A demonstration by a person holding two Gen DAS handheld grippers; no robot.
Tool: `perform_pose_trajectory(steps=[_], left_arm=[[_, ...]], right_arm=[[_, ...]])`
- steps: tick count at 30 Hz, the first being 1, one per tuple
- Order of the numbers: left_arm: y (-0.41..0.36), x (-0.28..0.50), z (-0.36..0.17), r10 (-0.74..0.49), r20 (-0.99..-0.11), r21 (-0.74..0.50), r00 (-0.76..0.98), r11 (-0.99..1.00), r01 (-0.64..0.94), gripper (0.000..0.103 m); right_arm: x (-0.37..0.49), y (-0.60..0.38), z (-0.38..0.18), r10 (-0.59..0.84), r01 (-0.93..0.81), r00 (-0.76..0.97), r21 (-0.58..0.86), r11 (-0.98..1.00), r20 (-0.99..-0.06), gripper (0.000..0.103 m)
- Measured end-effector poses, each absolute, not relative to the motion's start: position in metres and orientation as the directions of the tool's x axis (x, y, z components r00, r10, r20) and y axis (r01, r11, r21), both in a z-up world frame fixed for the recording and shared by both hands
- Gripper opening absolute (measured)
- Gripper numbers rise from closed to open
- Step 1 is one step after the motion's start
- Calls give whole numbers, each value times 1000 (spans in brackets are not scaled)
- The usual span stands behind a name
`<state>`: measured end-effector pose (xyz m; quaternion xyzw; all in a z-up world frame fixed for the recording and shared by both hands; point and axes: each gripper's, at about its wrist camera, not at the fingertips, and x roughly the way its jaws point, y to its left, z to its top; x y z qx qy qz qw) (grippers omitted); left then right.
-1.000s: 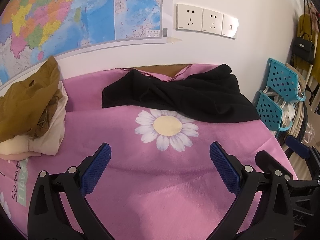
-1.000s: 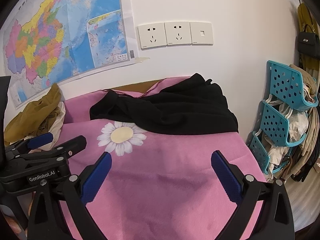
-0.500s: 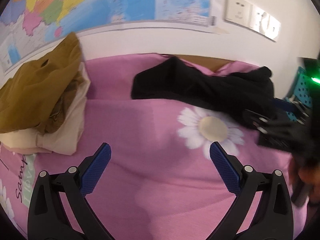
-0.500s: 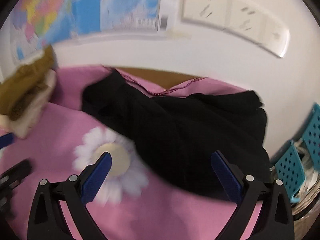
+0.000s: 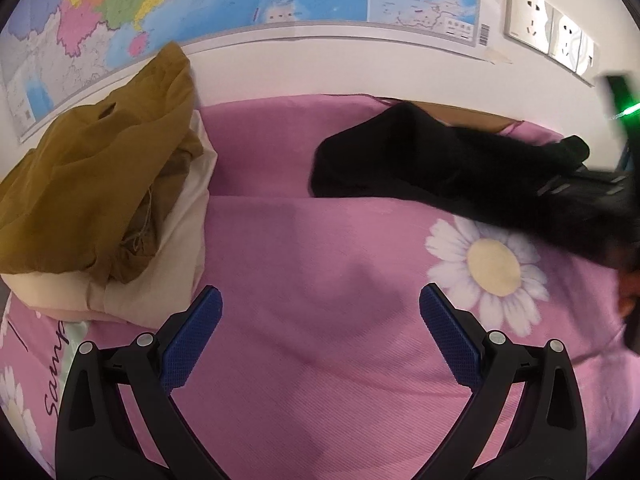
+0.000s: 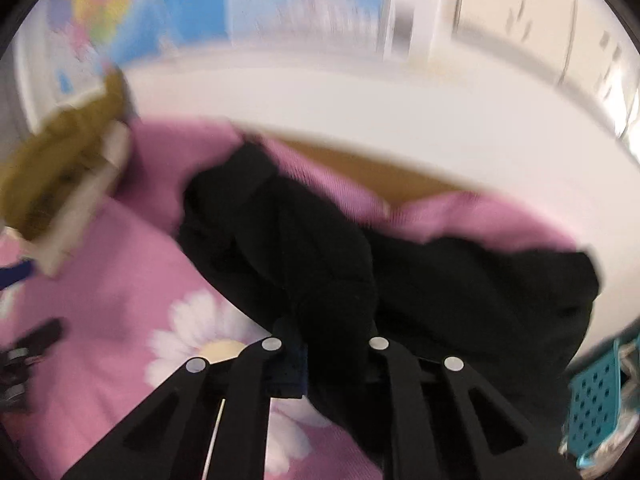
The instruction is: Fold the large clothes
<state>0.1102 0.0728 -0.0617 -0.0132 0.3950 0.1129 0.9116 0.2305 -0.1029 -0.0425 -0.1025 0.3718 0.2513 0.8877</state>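
A crumpled black garment (image 5: 440,168) lies at the back right of the pink flowered bedspread (image 5: 320,280). In the right wrist view the same black garment (image 6: 312,248) fills the middle, blurred by motion. My right gripper (image 6: 332,344) is shut on a bunched fold of the black garment at its near edge. My left gripper (image 5: 320,308) is open and empty above bare bedspread, left of and nearer than the garment. The right gripper shows as a dark blur at the right edge of the left wrist view (image 5: 592,196).
A pile of mustard and cream clothes (image 5: 96,200) sits at the left against the wall. A map (image 5: 200,12) and wall sockets (image 5: 548,28) are on the wall behind. A teal plastic rack (image 6: 596,396) stands off the bed's right side.
My right gripper moved forward onto the black garment and shut on its near edge. My left gripper swung left, so the clothes pile looms larger; its jaws stay open.
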Motion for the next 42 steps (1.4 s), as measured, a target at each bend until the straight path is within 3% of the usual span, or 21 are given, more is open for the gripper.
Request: perform_pose_trajectory(steps=[2, 4, 6, 8, 10, 11, 12, 13, 14, 22, 26, 31, 37, 42], left_arm=[[77, 111, -63, 207, -719, 76, 664, 972, -221, 98], [81, 112, -64, 213, -720, 81, 660, 971, -224, 98], [83, 113, -66, 220, -722, 86, 656, 969, -229, 98], [86, 114, -68, 224, -725, 88, 652, 968, -235, 98], [89, 113, -68, 229, -725, 88, 650, 966, -242, 98], [89, 113, -68, 231, -725, 89, 649, 966, -244, 98], [90, 113, -68, 233, -724, 91, 650, 965, -245, 98], [90, 113, -67, 241, -719, 100, 652, 964, -246, 98], [90, 113, -66, 243, -717, 104, 653, 964, -245, 98], [85, 138, -58, 223, -673, 148, 705, 975, -167, 98], [71, 161, -51, 85, -663, 94, 744, 995, -30, 98], [36, 191, -51, -177, -646, 0, 742, 973, 232, 98], [-2, 202, -63, -287, -640, -5, 712, 929, 371, 98], [-32, 190, -71, -284, -643, 110, 711, 885, 453, 97]], right_arm=[[224, -112, -27, 393, -524, 599, 30, 851, -698, 12], [228, -110, -31, 396, -563, 540, 31, 826, -743, 21], [227, -107, -40, 334, -567, 548, -46, 823, -767, 57], [236, -95, -51, 304, -581, 557, -102, 807, -772, 69], [256, -81, -65, 309, -589, 509, -63, 806, -804, 69], [264, -79, -68, 322, -582, 492, -30, 813, -809, 59], [268, -78, -70, 333, -578, 474, -3, 816, -815, 31], [276, -78, -72, 363, -579, 444, 46, 814, -819, 12], [275, -78, -71, 362, -576, 453, 42, 816, -814, 8], [224, -133, 49, 390, -509, 717, -51, 859, -577, 5], [218, -192, 101, 373, -422, 788, 11, 906, -491, 3], [215, -232, 129, 371, -374, 815, 85, 924, -446, 3], [215, -244, 128, 391, -365, 811, 146, 920, -435, 3], [213, -260, 136, 404, -356, 809, 193, 915, -426, 3]])
